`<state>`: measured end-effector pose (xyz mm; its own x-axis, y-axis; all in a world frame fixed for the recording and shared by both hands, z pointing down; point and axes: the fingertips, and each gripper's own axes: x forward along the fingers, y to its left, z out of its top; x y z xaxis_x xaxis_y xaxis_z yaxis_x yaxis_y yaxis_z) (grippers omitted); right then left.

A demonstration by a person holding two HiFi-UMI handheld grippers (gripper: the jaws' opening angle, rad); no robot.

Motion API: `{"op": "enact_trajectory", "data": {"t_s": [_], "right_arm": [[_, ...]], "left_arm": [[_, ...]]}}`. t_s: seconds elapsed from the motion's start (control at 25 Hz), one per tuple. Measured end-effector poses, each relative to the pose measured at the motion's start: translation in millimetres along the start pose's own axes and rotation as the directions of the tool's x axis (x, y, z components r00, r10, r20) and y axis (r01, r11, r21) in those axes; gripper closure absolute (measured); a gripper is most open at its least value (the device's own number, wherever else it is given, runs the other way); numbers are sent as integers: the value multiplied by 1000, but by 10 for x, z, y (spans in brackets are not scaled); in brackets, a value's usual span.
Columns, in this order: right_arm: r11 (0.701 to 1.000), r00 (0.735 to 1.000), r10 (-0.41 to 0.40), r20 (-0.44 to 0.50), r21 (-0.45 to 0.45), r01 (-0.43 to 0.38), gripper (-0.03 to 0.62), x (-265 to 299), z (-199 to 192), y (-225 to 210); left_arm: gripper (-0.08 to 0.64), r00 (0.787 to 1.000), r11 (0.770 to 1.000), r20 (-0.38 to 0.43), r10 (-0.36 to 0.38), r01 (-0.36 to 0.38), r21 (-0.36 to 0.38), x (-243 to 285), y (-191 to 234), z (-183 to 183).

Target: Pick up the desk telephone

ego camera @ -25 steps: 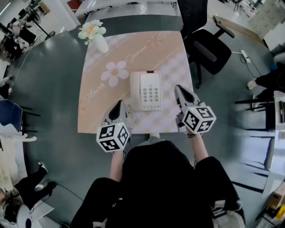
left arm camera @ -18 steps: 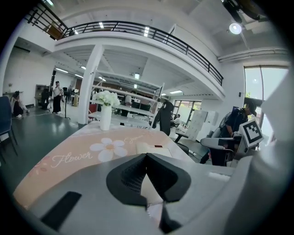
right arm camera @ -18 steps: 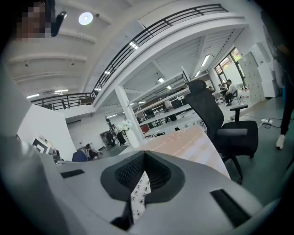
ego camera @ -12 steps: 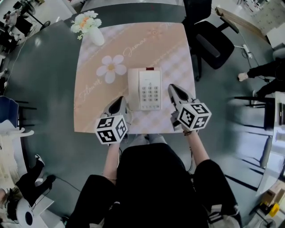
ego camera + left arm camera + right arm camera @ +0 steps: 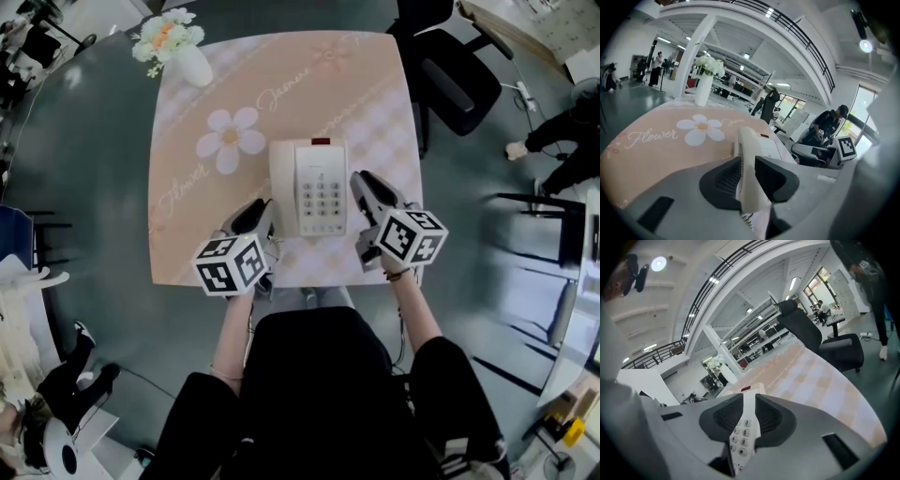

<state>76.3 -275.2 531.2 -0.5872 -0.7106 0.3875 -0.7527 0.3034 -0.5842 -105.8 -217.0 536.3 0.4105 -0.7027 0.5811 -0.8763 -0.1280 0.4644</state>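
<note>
Now, reach step: left gripper and right gripper flank the telephone, jaws just parted, empty; next, clamp its sides

Large open-plan office hall: swivel chair on grey floor, mezzanine railing, white columns, strip lighting, people at workstations behind.
</note>
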Motion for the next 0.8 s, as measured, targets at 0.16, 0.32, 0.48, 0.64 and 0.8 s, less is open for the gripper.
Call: {"op": "enact_trajectory", "data": {"t_s": [0.16, 0.32, 0.48, 0.64, 0.8], "right_arm": [[998, 999, -2, -32, 57, 4, 495, 82, -79, -67], [993, 999, 18, -49, 116, -12, 418, 197, -98, -33], [986, 997, 14, -82, 164, -1, 379, 279, -182, -51], [975, 993, 16, -113, 221, 10, 359, 362, -255, -72], [963, 988, 30, -148, 270, 11, 359, 419, -340, -59]], "left_arm": [[421, 1000, 1000, -17, -25, 24, -15, 91, -1, 12], [309, 995, 994, -30, -98, 96, -56, 169, -80, 33], [244, 988, 990, -76, -132, 127, -62, 272, -109, -8], [224, 977, 984, -130, -168, 157, -85, 396, -110, -81], [219, 969, 975, -154, -195, 175, -135, 471, -100, -133]]}}
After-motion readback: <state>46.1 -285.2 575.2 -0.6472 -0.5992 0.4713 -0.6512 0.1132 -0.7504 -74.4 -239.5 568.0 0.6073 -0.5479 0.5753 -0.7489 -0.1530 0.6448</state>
